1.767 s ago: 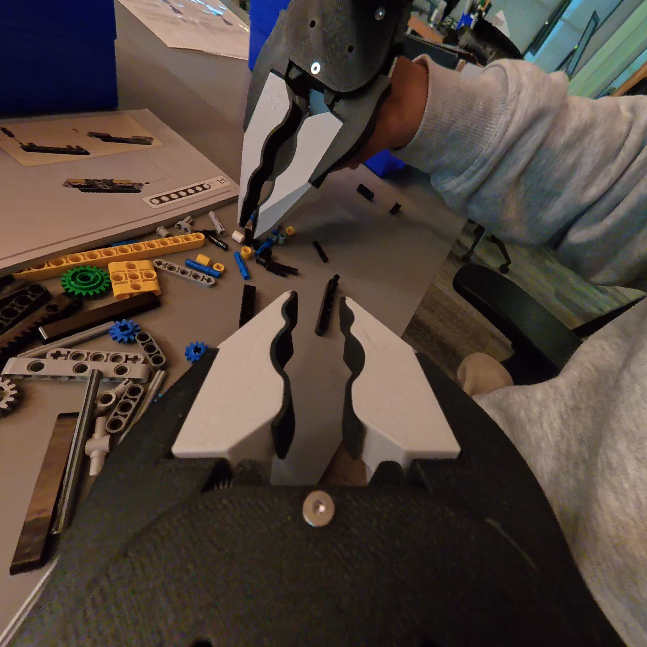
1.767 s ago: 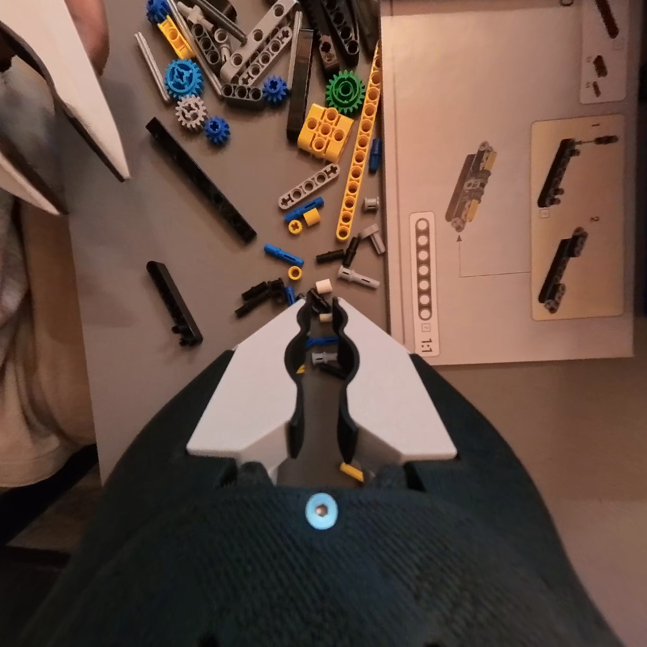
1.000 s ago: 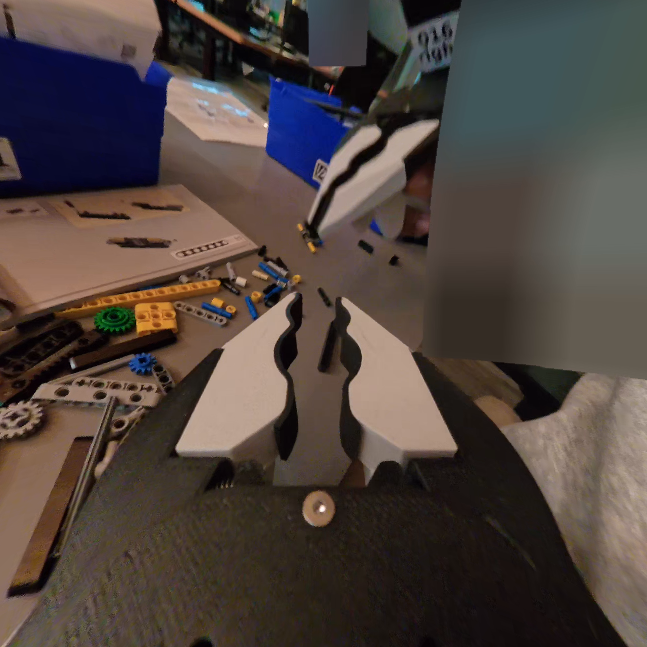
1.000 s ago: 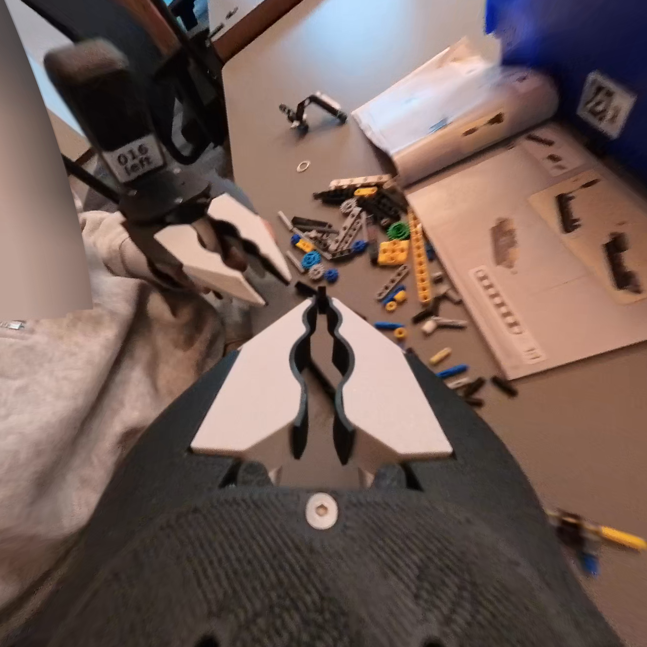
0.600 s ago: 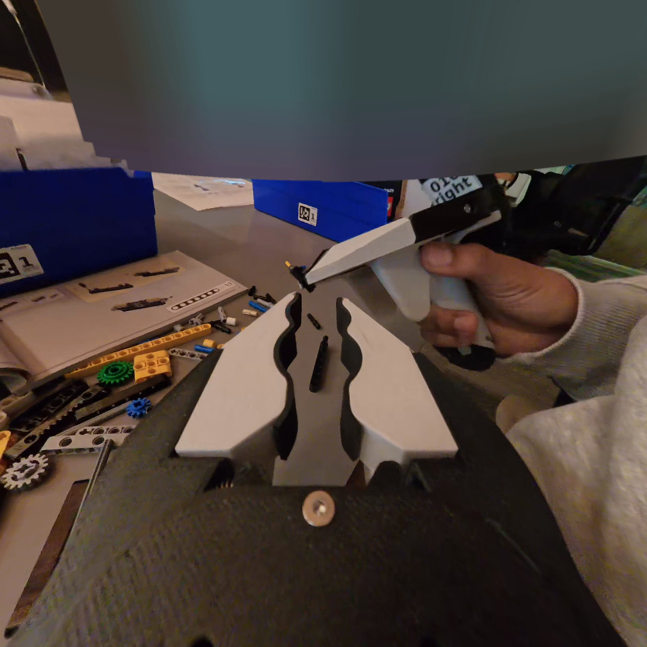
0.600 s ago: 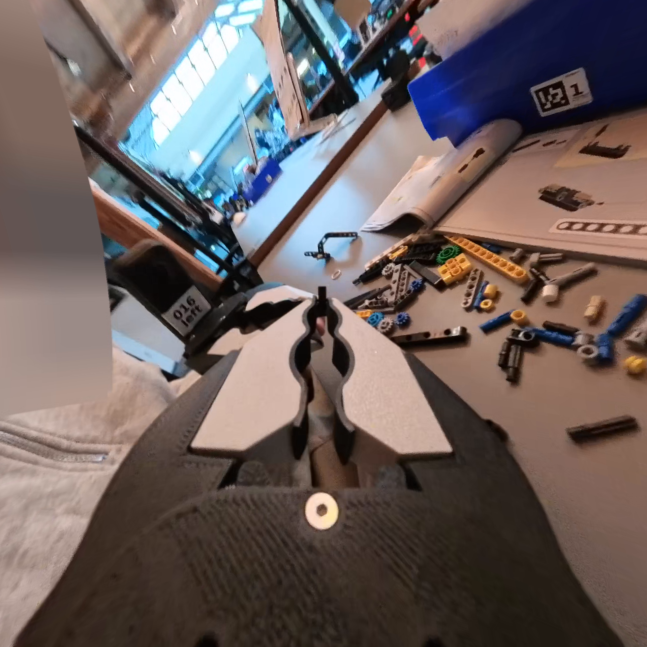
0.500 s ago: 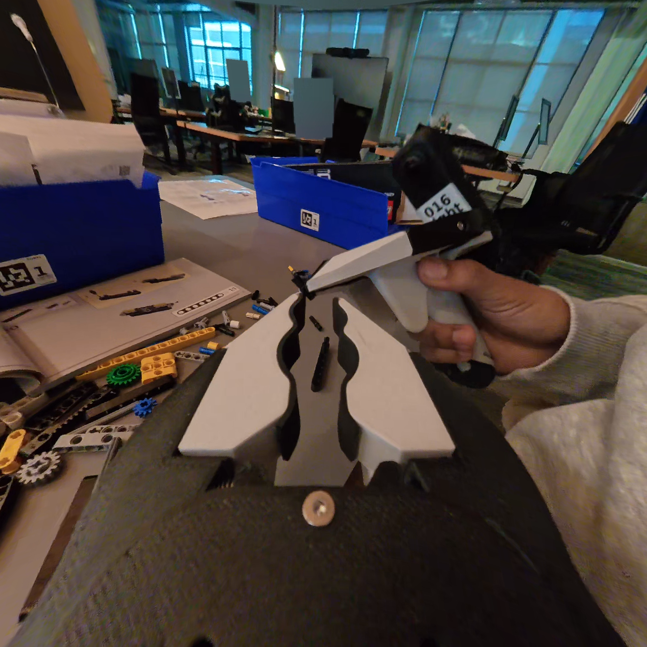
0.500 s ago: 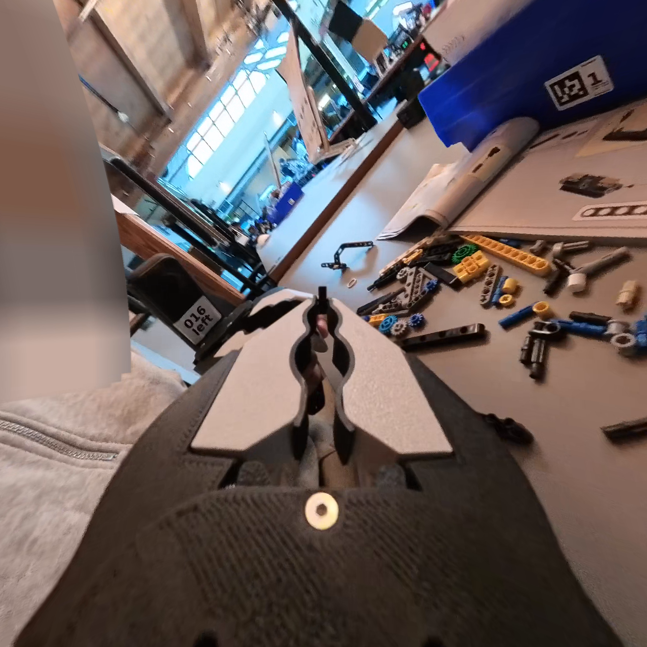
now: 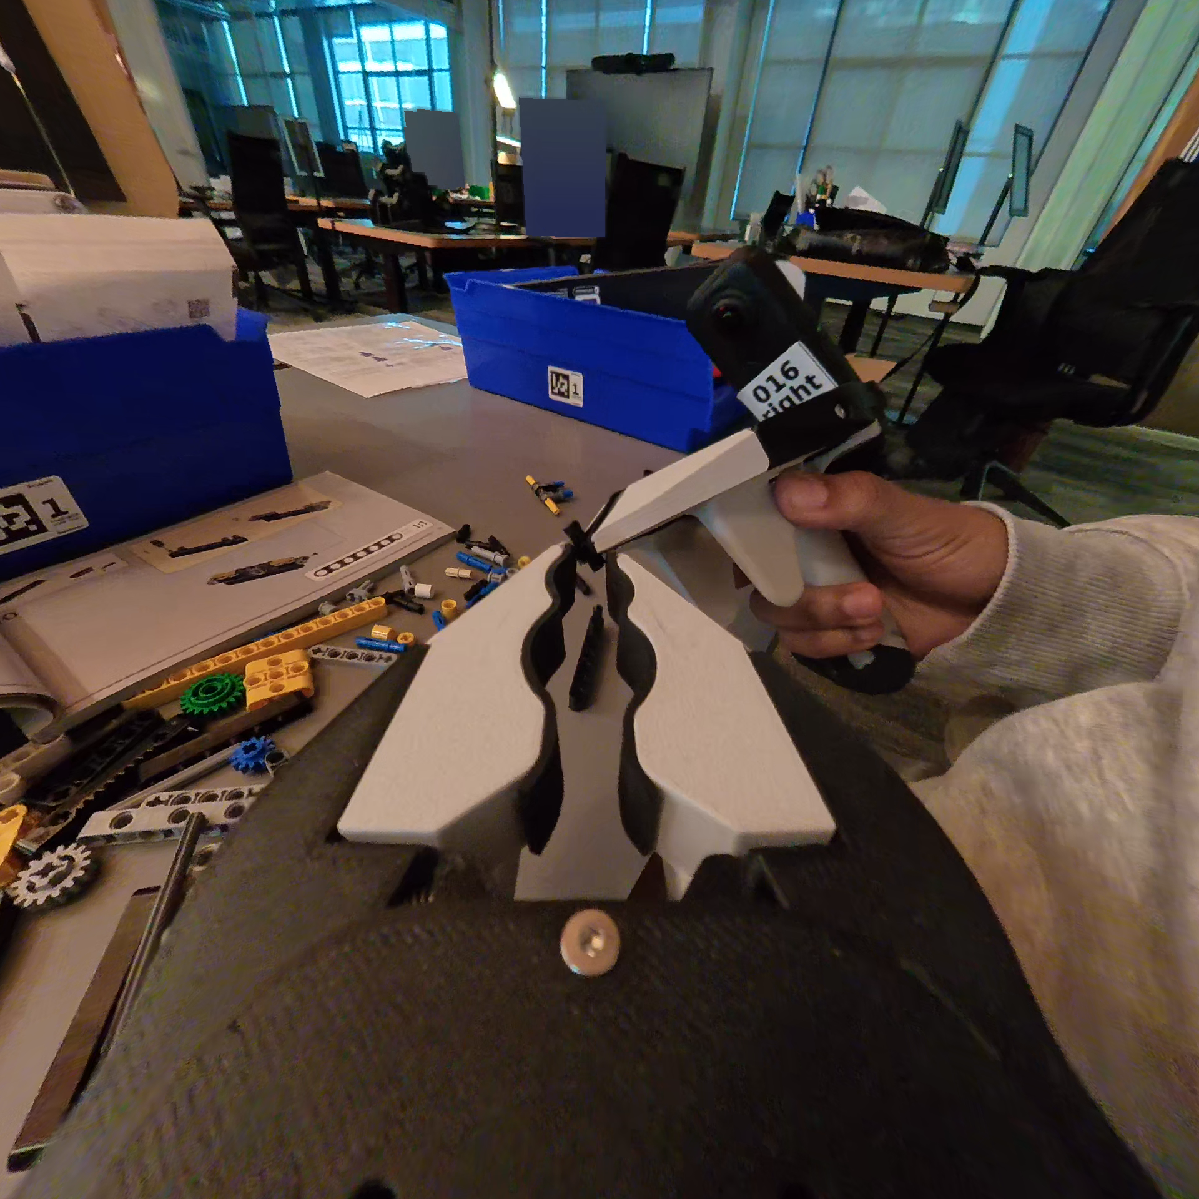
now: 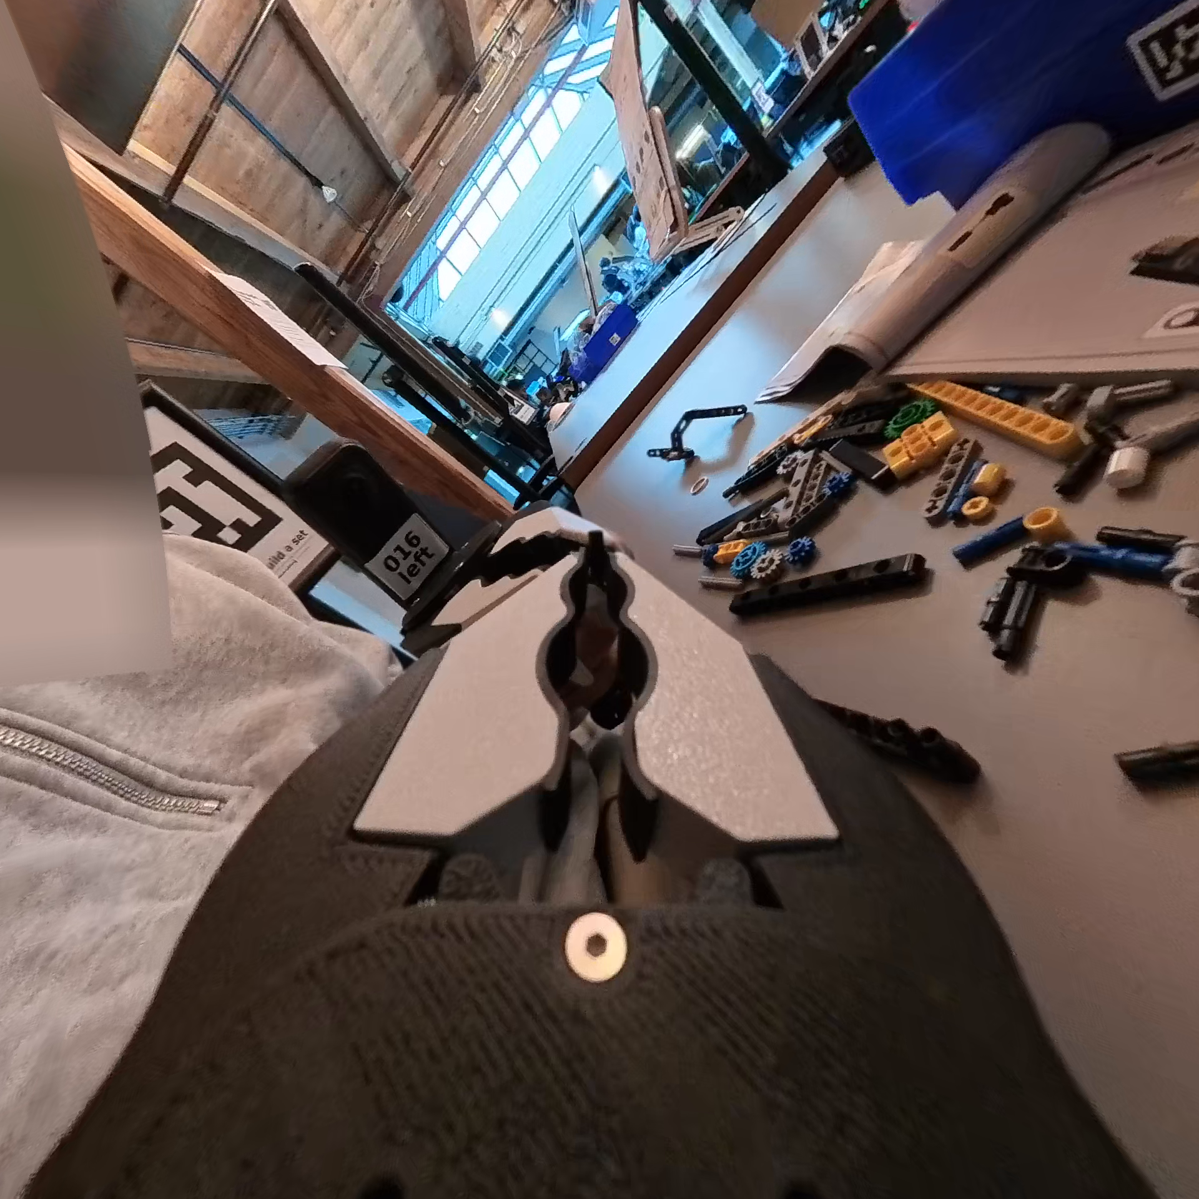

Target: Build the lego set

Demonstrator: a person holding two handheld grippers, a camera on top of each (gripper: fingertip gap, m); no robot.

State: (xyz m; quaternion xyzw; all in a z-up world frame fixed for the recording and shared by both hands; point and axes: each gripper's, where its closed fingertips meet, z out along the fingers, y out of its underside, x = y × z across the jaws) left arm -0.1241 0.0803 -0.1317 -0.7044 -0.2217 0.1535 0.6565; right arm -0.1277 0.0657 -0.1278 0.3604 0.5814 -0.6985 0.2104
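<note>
Looking along the left hand-held gripper (image 9: 589, 563), left wrist view: jaws parted, nothing between them. Seen through the gap, a short black beam (image 9: 586, 658) lies on the grey surface (image 9: 415, 448). The right hand-held gripper (image 9: 592, 533) comes in from the right, held by a hand (image 9: 889, 564), its tips clenched on a small black pin (image 9: 579, 544) just at the left gripper's fingertips. Loose parts spread to the left: yellow beam (image 9: 259, 649), green gear (image 9: 211, 694), yellow block (image 9: 279, 678), blue gear (image 9: 252, 756), grey gear (image 9: 52, 876), blue and black pins. Open booklet (image 9: 214, 564) behind them; blue bins (image 9: 584, 363) farther back. A small yellow-blue-black cluster (image 9: 548, 494) sits apart, near the far bin.

Right wrist view: right hand-held gripper (image 10: 593, 551) closed on the black pin (image 10: 593, 544), which pokes out past the tips. Left hand-held gripper (image 10: 545, 538) lies just beyond, nearly touching. Grey sleeve (image 10: 162, 746) at left. On the surface (image 10: 843, 649) to the right: long black beam (image 10: 827, 584), yellow beam (image 10: 999, 415), green gear (image 10: 911, 410), blue gears, a black angled assembly (image 10: 697, 425) farther off.
</note>
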